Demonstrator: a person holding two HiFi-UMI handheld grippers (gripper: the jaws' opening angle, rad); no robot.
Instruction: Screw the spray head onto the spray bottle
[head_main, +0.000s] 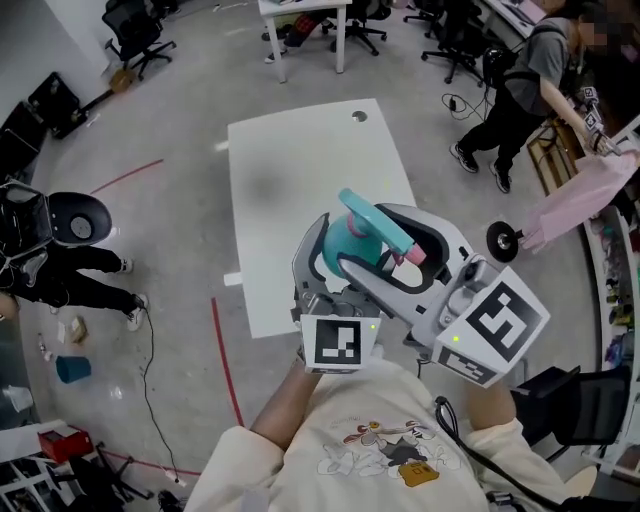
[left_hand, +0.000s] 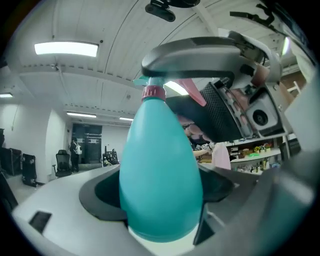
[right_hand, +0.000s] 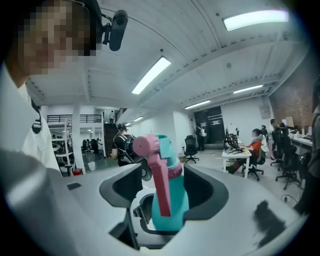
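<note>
Clamping the one smooth, egg-shaped teal plastic spray bottle (left_hand: 161, 170) between its jaws, the left gripper (left_hand: 160, 212) is gripping the fat body. The right gripper (right_hand: 165, 200) is hanging released, jaws apart either side of the single spray head (right_hand: 163, 144) with its flat pink trigger (right_hand: 161, 187).

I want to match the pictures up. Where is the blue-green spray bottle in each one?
Head view: the spray bottle is in the middle, tilted, just below the picture's centre.
Left gripper view: it fills the centre, its wide end nearest the camera.
Right gripper view: low centre, partly behind its own trigger.
Shared landmark: the pink on its spray head.
</note>
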